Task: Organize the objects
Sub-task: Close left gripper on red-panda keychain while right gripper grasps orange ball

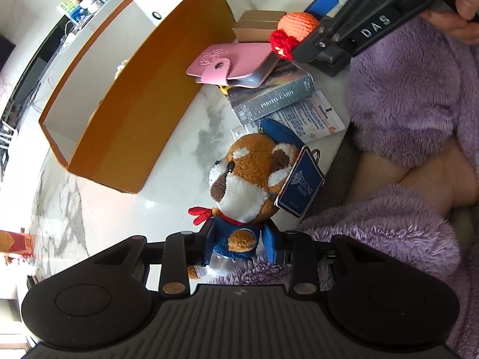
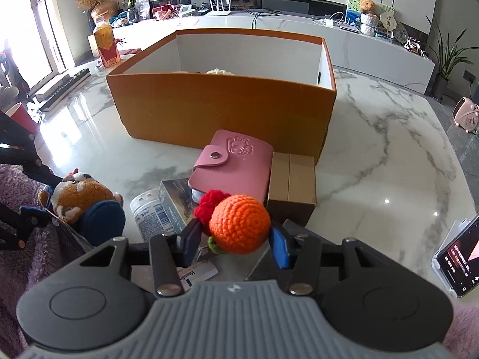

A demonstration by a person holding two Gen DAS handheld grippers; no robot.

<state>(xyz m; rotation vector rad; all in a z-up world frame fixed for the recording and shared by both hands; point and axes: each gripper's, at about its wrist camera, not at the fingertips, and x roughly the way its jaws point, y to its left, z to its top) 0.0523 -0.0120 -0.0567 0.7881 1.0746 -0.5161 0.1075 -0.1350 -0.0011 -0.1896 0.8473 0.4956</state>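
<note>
Early on imo: my left gripper [image 1: 239, 240] jaws pinching plush toy [image 1: 251, 173], right gripper [image 2: 235, 239] pinching crochet orange [image 2: 239, 224], orange box [image 2: 221, 110] nearly bare, wallet [image 2: 236, 164] & cartons left on worktop [image 2: 374, 161].

- I can't make out what lies in the orange box [image 2: 227, 110]; its near wall hides all but a cream tuft.
- The pink card holder [image 2: 236, 164] covers most of my photo-card box [image 1: 269, 95].
- The phone [image 2: 458, 257] is cut off at the right edge.

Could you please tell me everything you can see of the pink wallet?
The pink wallet looks like soft leather, with an embossed cartoon figure on its front and a flap shut by a metal snap. It lies tilted on top of the photo card box, beside the small brown box and just in front of the orange box. Neither gripper touches it.
</note>
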